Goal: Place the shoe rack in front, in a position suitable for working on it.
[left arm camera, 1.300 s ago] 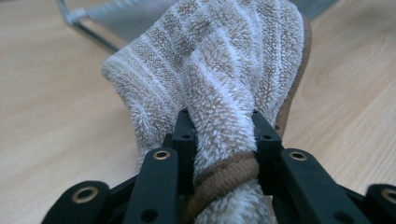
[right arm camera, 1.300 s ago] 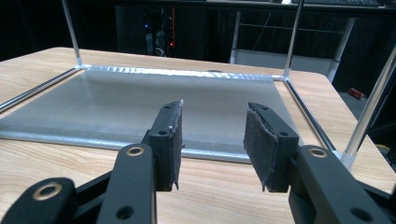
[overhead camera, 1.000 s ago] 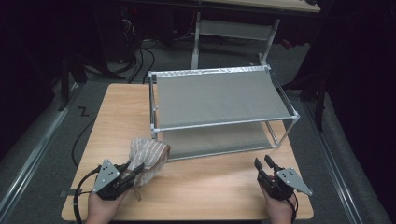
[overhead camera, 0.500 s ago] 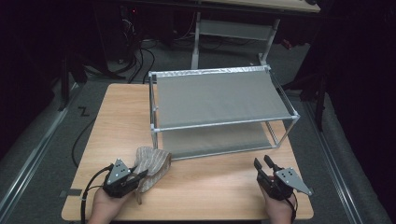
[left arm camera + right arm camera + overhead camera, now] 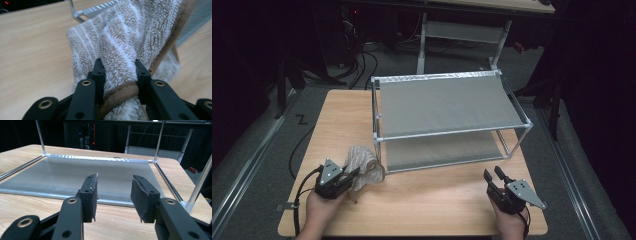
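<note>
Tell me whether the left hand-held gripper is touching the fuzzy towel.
Touching. The left gripper view shows the left hand-held gripper with both jaws pressed against a bunched fold of the towel, squeezing it between them.

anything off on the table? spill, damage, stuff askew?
Nothing stands out. The fuzzy slipper is clamped in the left hand-held gripper beside the rack, which stands square. No spill or damage shows.

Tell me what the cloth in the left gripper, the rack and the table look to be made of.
Cloth: fluffy terry or fleece, beige with pale stripes and a brown hem; the pile shows clearly. Rack: thin silvery tubes, likely metal, with matte grey panels, perhaps fabric or mesh; the weave is too fine to tell. Table: light wood grain, possibly laminate, smooth finish.
</note>
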Demonstrator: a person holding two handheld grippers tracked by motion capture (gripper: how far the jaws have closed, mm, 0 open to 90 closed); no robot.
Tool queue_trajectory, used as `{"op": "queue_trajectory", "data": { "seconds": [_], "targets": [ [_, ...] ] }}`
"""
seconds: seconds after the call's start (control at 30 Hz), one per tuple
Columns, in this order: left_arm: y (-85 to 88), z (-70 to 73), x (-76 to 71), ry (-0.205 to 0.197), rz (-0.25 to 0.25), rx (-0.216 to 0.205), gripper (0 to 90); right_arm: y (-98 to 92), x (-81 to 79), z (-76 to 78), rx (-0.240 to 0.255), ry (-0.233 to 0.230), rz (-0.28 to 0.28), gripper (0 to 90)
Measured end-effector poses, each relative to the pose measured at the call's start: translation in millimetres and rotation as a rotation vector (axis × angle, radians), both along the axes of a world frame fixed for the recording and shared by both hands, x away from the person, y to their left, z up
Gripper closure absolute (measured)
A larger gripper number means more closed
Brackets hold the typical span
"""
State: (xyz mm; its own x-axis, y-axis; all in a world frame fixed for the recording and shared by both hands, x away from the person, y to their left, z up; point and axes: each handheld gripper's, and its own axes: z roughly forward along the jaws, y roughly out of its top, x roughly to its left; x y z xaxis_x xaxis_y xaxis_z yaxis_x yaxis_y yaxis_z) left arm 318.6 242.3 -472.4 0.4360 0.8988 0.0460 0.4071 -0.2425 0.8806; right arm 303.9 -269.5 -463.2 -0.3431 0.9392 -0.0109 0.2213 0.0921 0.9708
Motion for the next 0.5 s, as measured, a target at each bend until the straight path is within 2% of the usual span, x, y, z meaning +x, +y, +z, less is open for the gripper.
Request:
{"op": "queue_trajectory", "data": {
  "seconds": [0.07, 0.13, 0.17, 0.37, 0.5],
  "targets": [
    [4.6, 4.9, 8.4, -0.013, 0.049, -0.016, 69.4, -0.8, -0.2, 0.2, 0.001, 0.0, -0.005, 56.8],
    [10.5, 5.7, 15.7, -0.012, 0.088, -0.01, 69.4, -1.1, -0.2, 0.0, 0.004, 0.002, -0.007, 56.8],
    [13.2, 5.4, 19.4, -0.007, 0.09, -0.021, 69.5, -1.1, 0.1, -0.2, 0.005, 0.002, -0.006, 56.8],
    [-7.5, 2.0, 12.3, -0.025, -0.052, 0.006, 69.5, -0.5, 0.4, -0.9, 0.002, 0.005, -0.003, 56.8],
    [-13.7, 0.1, 3.7, -0.033, -0.08, -0.024, 69.6, -0.7, -0.4, -0.3, 0.002, 0.001, -0.003, 56.8]
  ]
}}
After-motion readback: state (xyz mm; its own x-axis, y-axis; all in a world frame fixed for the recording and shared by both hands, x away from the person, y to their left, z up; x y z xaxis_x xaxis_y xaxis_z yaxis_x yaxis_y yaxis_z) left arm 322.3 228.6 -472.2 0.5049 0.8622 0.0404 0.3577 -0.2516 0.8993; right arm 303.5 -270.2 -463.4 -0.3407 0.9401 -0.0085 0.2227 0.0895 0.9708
